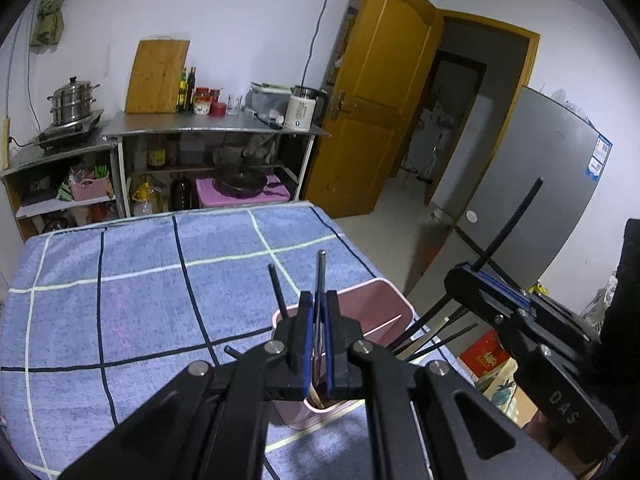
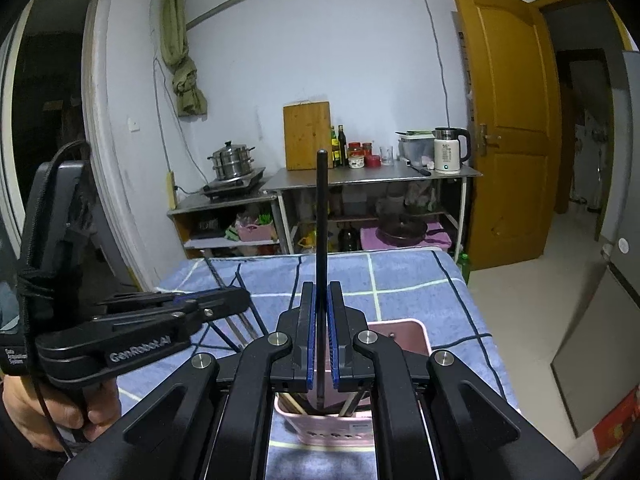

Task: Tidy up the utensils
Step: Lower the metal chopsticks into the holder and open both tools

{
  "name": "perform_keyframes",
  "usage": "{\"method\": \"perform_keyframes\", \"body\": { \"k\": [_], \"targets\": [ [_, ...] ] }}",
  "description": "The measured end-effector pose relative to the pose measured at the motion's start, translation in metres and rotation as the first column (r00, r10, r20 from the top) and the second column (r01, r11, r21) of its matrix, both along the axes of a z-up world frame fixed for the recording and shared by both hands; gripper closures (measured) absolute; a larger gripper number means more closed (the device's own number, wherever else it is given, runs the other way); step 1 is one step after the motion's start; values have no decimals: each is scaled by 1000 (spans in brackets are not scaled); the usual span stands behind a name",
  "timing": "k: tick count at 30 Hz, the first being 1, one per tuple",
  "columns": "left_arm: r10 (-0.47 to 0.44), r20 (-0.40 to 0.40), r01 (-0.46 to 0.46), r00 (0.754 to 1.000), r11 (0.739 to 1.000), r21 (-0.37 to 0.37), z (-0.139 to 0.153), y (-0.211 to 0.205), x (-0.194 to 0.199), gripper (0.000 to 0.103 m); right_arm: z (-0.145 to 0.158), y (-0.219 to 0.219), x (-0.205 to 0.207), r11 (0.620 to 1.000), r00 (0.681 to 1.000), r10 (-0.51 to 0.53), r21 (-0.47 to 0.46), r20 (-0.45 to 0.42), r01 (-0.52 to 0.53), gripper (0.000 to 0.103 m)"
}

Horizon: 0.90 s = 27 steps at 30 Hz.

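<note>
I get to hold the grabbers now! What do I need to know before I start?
Left gripper: shut on a thin utensil, right above the pink holder.
Right gripper: shut on a black chopstick, also over the holder.
The holder stands on the blue checked cloth near its edge, with more sticks already leaning inside.
Done: some utensils are in the holder.
Left: the two held pieces; whether they are going in or coming out, I cannot tell. Keep both grips closed until you decide.
</note>
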<state>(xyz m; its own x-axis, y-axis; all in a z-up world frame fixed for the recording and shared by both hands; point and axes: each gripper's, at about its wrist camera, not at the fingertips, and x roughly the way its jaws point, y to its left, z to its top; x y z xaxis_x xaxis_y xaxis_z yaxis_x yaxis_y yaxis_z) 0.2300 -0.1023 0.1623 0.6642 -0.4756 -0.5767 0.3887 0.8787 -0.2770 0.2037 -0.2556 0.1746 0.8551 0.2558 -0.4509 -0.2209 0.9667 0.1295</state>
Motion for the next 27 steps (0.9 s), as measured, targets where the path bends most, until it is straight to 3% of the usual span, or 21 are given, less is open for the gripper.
{"method": "perform_keyframes", "body": {
  "k": [17, 27],
  "targets": [
    [-49, -48, 51, 998, 998, 37, -19, -13, 13, 98, -39, 13, 18, 997, 997, 16, -76, -79, -22, 98],
    [-44, -44, 45, 998, 999, 24, -20, -9, 8, 94, -54, 5, 18, 998, 992, 2, -54, -126, -9, 98]
  ]
}}
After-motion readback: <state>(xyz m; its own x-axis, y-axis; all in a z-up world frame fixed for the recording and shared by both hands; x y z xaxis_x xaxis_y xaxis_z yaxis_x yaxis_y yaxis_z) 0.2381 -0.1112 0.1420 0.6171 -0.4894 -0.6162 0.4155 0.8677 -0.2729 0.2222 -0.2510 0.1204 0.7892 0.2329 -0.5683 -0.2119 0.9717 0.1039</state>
